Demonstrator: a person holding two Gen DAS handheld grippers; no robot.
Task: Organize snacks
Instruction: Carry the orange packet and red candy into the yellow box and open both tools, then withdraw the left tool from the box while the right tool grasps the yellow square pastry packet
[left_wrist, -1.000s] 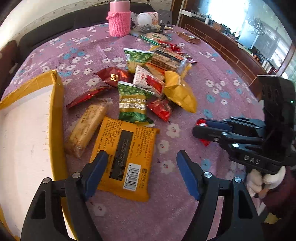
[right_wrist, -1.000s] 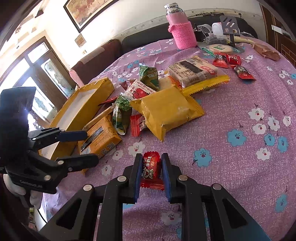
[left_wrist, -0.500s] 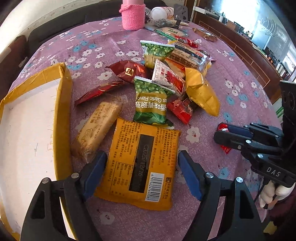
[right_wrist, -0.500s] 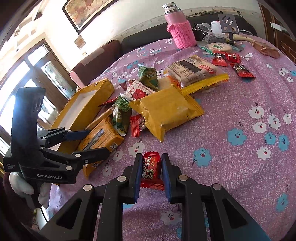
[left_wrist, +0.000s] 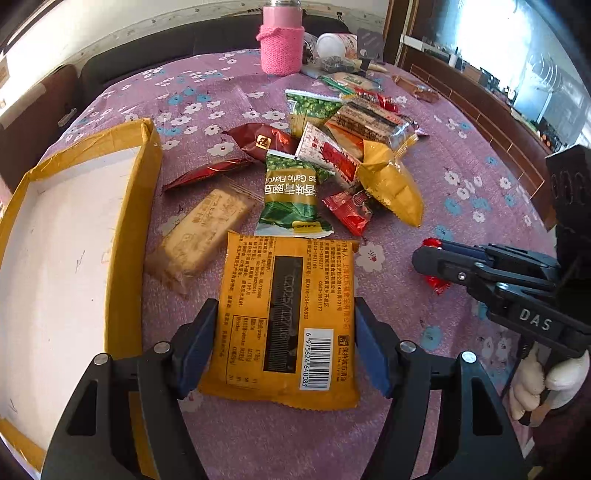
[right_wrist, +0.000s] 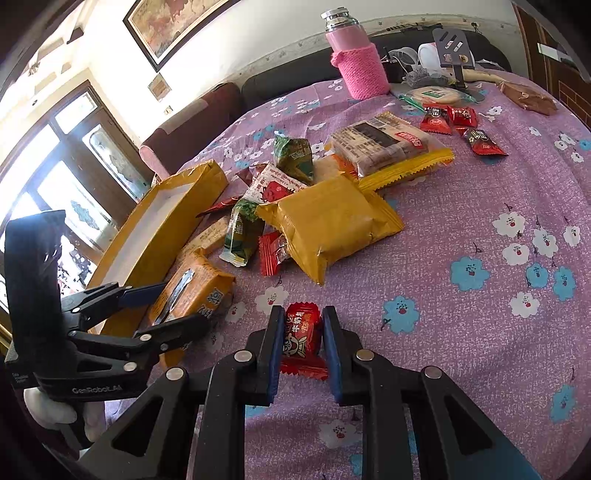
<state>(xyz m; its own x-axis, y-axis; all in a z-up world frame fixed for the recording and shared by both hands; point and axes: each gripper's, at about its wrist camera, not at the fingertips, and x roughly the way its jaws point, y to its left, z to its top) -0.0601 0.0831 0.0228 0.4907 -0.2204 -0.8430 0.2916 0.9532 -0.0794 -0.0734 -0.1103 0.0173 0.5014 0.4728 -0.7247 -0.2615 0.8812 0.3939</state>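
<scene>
An orange barcode snack pack (left_wrist: 288, 321) lies on the purple flowered tablecloth, and my open left gripper (left_wrist: 282, 343) straddles its near half, with a blue pad at each side edge. In the right wrist view the same pack (right_wrist: 192, 291) sits between the left gripper's fingers (right_wrist: 162, 306). My right gripper (right_wrist: 301, 347) is shut on a small red candy packet (right_wrist: 301, 332), held just above the cloth. It also shows in the left wrist view (left_wrist: 432, 258). A yellow box with a white inside (left_wrist: 74, 258) lies at the left.
A heap of snacks lies mid-table: green pea bags (left_wrist: 291, 195), a gold pack (left_wrist: 391, 184), a biscuit bar (left_wrist: 199, 236), and red packets (left_wrist: 351, 206). A pink knit-covered bottle (left_wrist: 282, 44) and clutter stand at the far edge. Small red candies (right_wrist: 454, 122) lie at the back right.
My left gripper has moved forward and down over the orange pack, so its pads now flank it. My right gripper has stayed shut on the red candy packet, nearly still.
</scene>
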